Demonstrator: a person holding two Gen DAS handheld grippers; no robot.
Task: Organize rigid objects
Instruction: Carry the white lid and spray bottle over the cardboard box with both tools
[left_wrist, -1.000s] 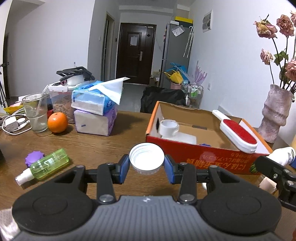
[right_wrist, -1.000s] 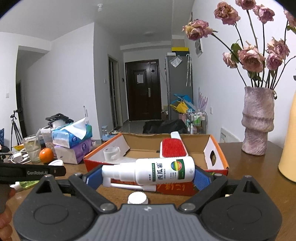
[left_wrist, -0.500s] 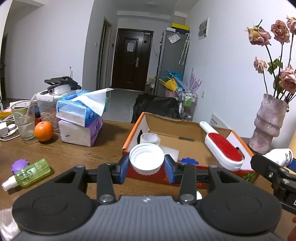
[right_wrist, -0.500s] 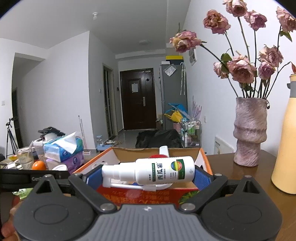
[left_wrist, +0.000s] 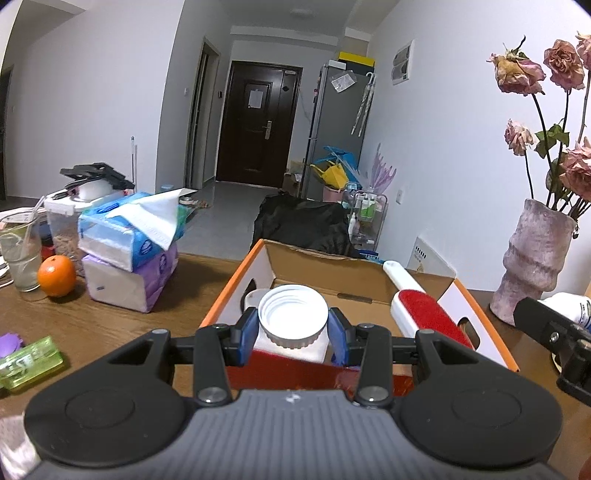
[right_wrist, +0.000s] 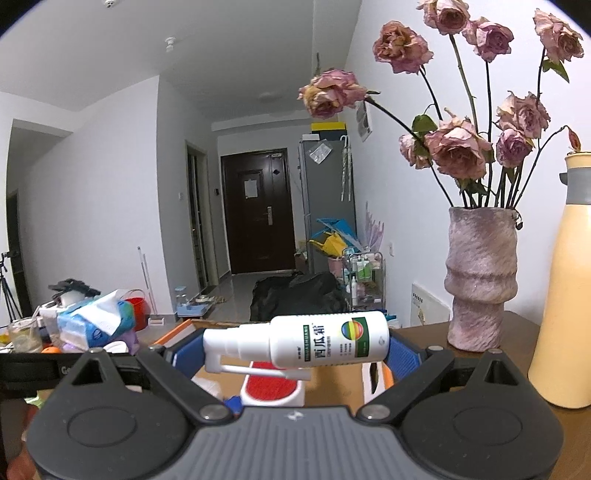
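My left gripper (left_wrist: 292, 334) is shut on a white screw lid (left_wrist: 293, 314) and holds it over the near left part of an open orange-edged cardboard box (left_wrist: 476, 306). In the box lie a red-and-white lint brush (left_wrist: 424, 310) and a white tape roll, mostly hidden by the lid. My right gripper (right_wrist: 295, 354) is shut on a white spray bottle (right_wrist: 325, 341), held crosswise above the box's near edge. The brush (right_wrist: 271, 387) shows below the bottle. The right gripper also shows at the right of the left wrist view (left_wrist: 554, 332).
Stacked tissue packs (left_wrist: 129, 251), an orange (left_wrist: 56, 270), a glass (left_wrist: 20, 254) and a green spray bottle (left_wrist: 29, 362) stand on the wooden table left of the box. A pink vase of dried roses (right_wrist: 480, 280) and a yellow flask (right_wrist: 565, 288) stand to the right.
Both grippers have risen and moved forward toward the box. The lid went from in front of the box to over its near left part. The spray bottle now hangs over the box's near edge.
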